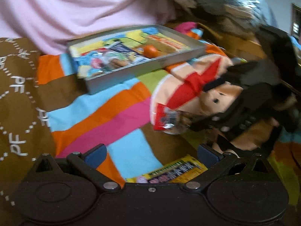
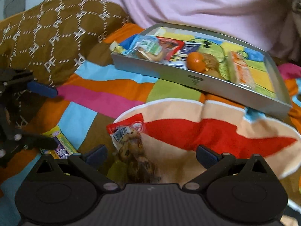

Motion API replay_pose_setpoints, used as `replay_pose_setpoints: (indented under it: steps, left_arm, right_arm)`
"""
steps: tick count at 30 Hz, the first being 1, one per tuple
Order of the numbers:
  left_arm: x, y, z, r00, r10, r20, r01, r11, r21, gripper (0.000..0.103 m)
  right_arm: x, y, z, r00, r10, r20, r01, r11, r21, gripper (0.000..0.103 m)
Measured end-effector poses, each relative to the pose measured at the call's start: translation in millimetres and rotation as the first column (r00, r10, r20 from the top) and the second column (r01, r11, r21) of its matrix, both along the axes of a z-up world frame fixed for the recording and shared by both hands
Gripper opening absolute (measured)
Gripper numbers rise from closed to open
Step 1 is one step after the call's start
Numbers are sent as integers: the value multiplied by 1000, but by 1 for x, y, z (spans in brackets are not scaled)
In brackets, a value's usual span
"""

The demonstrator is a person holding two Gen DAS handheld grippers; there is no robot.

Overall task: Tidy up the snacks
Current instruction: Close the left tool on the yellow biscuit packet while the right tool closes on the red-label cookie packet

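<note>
— Blue pads on the right tool [image 2: 151,155], spread wide?
— Yes. A clear cookie packet with a red top [image 2: 129,143] lies between them, touched by neither pad, resting on the edge of a peach and red plush cushion [image 2: 216,131].
— And the left tool [image 1: 152,153]?
— Spread wide too, holding nothing. Just under it a yellow snack packet [image 1: 176,172] lies on the striped bedspread [image 1: 105,113].
— Farther back?
— A grey tray [image 2: 197,80] sits on the bedspread beyond the cushion. Inside it are a small orange fruit [image 2: 195,61] near the middle, an orange and white packet [image 2: 241,69] towards one end, and several blurred wrappers piled at the other.
— Behind that?
— A person's pink garment [image 2: 188,1], with a brown patterned pillow [image 2: 52,33] beside the tray.
</note>
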State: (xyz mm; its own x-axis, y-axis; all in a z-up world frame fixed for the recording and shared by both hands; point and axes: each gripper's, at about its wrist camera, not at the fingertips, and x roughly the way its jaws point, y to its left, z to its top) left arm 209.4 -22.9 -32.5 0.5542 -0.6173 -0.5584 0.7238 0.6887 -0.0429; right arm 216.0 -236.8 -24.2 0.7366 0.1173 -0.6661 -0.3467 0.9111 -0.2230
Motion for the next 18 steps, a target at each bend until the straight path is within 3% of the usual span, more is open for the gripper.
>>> replay_pose_setpoints:
  steps: [8, 18]
  left_arm:
    - [-6, -17, -19, 994, -110, 7, 108, 985, 132, 102]
    - [3, -19, -26, 993, -118, -12, 118, 981, 153, 102]
  right_arm:
    - [10, 10, -10, 996, 71, -46, -71, 997, -1, 99]
    - [16, 13, -22, 998, 42, -52, -44, 999, -29, 93]
